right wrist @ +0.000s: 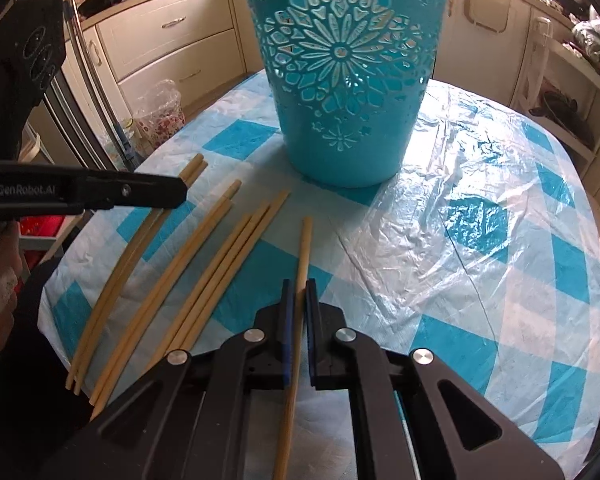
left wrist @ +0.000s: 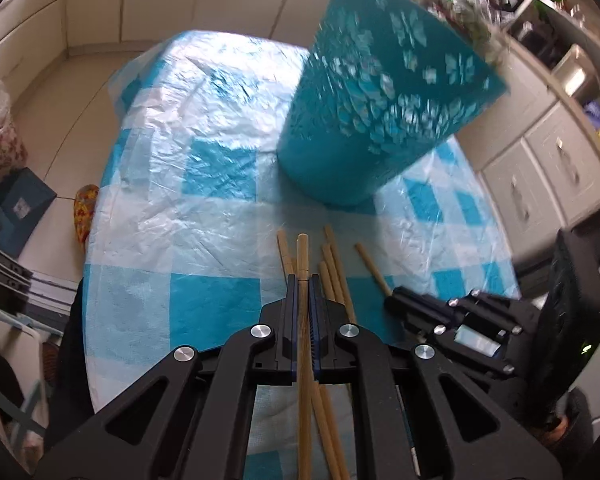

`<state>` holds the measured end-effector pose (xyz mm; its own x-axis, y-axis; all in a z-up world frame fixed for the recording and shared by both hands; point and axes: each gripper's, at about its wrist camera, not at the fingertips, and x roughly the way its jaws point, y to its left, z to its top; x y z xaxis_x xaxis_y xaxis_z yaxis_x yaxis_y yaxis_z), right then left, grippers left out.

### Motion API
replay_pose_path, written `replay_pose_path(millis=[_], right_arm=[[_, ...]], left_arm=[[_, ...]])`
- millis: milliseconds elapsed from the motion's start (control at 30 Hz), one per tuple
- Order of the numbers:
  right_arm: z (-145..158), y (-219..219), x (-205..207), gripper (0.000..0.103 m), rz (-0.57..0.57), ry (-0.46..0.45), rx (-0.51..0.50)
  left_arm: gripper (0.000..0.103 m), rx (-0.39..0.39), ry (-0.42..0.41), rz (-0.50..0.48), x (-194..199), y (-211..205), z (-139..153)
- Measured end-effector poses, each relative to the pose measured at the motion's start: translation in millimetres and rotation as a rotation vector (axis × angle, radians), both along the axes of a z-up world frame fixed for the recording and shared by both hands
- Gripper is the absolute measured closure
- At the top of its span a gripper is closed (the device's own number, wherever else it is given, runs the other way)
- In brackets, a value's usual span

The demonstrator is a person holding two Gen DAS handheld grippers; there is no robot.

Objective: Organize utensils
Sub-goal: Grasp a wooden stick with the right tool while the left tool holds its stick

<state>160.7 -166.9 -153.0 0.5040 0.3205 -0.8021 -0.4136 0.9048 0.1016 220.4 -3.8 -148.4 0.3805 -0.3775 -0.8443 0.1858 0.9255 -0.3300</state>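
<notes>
Left hand-held gripper [left wrist: 303, 280]: jaws drawn in almost fully, one chopstick [left wrist: 302, 256] pinched between the pads, its tip projecting just ahead of the fingertips.

Right hand-held gripper [right wrist: 299, 286]: jaws likewise nearly closed on a single chopstick [right wrist: 303, 248], a long length protruding forward.

Loose chopsticks [right wrist: 204, 248] are seen lying on the worktop [right wrist: 480, 220], to the left of the right gripper and below and beside the left one. The teal basket [right wrist: 344, 80] stands upright directly ahead of both grippers, rim out of frame.

Risks, as judged:
- Thin sticks held at one point may pivot in the pads during a lift, so the tip could strike the basket wall rather than clear the rim.
- Tips could catch in the basket's cut-outs.
- The two grippers sit close together; a collision is possible on a shared approach.
- The plastic cover may be dragged.
</notes>
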Motion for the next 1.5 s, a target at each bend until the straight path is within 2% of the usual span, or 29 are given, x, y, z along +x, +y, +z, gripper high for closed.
replay_pose_path(millis=[133,533,767,967,1167,1500], right_arm=[[0,-2,-1,0.096,0.01,-0.002,0.008],[0,-1,-3,0.096,0.016,-0.013,0.005],[0,1,-4,0.096,0.017,-0.018,0.0],[1,1,-4,0.096,0.015,-0.019,0.0],[1,1,-4,0.096,0.015,-0.019,0.0],[1,1,-4,0.096,0.014,-0.019,0.003]], left_arm=[[0.098,0.025,0.045,-0.015,5,-6,-15],[0.098,-0.004,0.054,-0.017,6,-8,-14],[0.098,0.017,0.057,-0.016,6,-7,-16],[0.097,0.004,0.083,-0.031,7,-6,-18],[0.098,0.012,0.075,-0.037,6,-5,-14],[0.098,0.076,0.046,-0.057,4,-12,-14]])
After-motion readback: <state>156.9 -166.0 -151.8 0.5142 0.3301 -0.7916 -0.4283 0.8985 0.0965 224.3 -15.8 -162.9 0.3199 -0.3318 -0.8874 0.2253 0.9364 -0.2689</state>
